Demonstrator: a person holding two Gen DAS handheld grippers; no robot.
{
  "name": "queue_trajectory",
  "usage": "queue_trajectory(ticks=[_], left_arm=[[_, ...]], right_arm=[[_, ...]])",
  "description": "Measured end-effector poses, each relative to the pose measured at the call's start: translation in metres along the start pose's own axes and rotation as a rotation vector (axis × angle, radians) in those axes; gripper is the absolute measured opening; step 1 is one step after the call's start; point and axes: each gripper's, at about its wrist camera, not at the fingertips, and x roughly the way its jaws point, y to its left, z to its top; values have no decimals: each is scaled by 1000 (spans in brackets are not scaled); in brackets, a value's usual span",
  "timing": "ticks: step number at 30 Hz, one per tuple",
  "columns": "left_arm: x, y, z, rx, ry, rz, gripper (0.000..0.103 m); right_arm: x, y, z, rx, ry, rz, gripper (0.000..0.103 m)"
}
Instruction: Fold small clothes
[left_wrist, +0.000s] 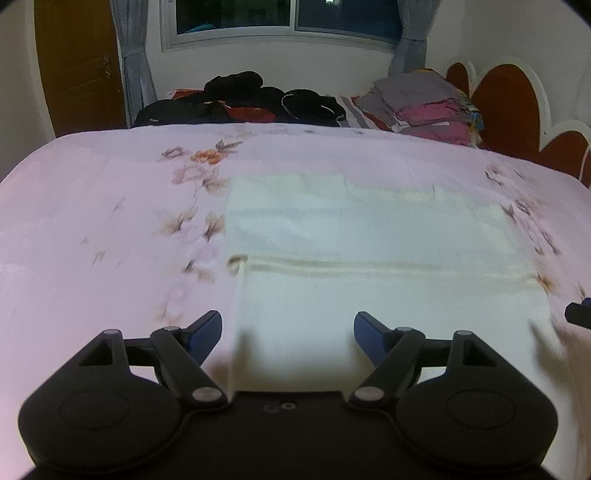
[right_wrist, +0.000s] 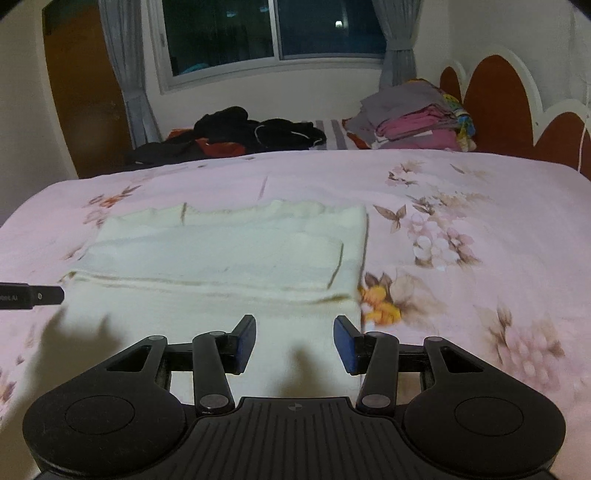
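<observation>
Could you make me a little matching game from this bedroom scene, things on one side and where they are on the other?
Things:
1. cream cloth
2. dark clothes heap
3. folded stack
4. curtains

Places:
A. far end of the bed, by the headboard
B. either side of the window
C. spread on the pink bedspread, just ahead of both tongs
D. far end of the bed, below the window, near the door

Pairs: 1-C, 2-D, 3-A, 4-B
</observation>
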Motion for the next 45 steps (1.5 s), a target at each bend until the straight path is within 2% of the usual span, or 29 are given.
queue_trajectory(ticks=[7,19,28,37,40,45], left_arm=[[-29,20,-46,8,30,-54,78],[-74,35,-111,38,54,-112,76],[-90,58,-158,-6,128,-127,70],[-105,59,-181,-33,140,-178,67],[-110,57,-189,-36,149,-204,62],[-111,56,-192,-44,167,-256,33]], right_arm=[[-49,20,-45,24,7,-41,47],[-100,54,-116,31,50,-95,47],[-126,48,-156,62,83,-140,47],[-139,34,-181,95,111,-195,47],[-142,31,-189,107,123,-209,47],[-144,25,-197,139,135,-201,47]])
